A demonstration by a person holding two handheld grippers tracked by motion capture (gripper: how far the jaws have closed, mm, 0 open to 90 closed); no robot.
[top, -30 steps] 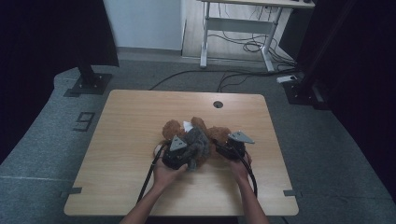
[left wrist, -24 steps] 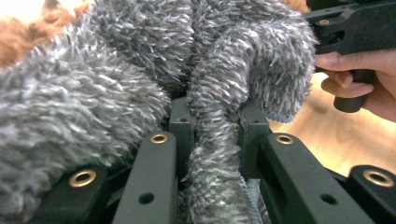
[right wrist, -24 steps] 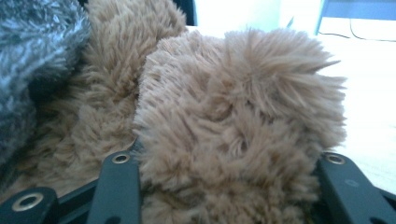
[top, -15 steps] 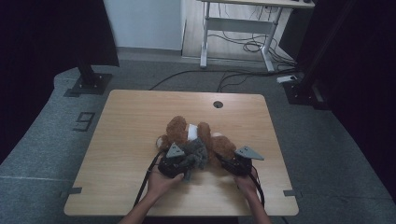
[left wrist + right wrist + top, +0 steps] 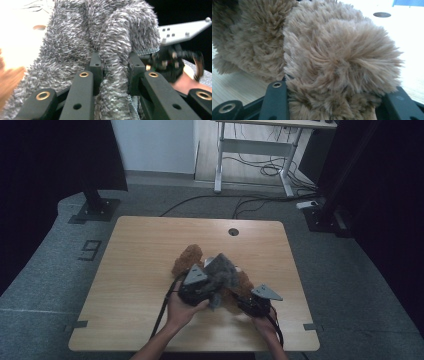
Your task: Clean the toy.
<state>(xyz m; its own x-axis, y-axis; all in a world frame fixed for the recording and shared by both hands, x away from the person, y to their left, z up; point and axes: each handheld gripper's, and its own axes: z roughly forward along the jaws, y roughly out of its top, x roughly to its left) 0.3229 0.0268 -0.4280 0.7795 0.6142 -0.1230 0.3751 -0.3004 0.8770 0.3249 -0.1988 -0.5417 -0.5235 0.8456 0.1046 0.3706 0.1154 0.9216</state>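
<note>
Grey cloth (image 5: 110, 50) is pinched in the left tool (image 5: 199, 290): in the left gripper view a fold of the fuzzy fabric runs straight down between the jaws, which are pressed against it on both sides. The jaws have just been easing slightly apart, yet the fold is still gripped. From this tool the cloth rises ahead and above, draped as a peak, with its long axis running away from the jaws toward the plush.

Brown plush (image 5: 337, 62) lies on the surface (image 5: 150, 245) just ahead of both tools and partly under the cloth. In the high view its far end (image 5: 189, 257) sits ahead and to the left of the left tool.

Right tool (image 5: 256, 304) grips the near end of the plush: in the right gripper view a rounded limb fills the gap, with the jaws part-way spread and pressing it on either side. The limb extends forward from this tool.

Judgement: the cloth lies between the tools and nearer the left one, so the left tool draws it off along the plush while the right tool anchors.
</note>
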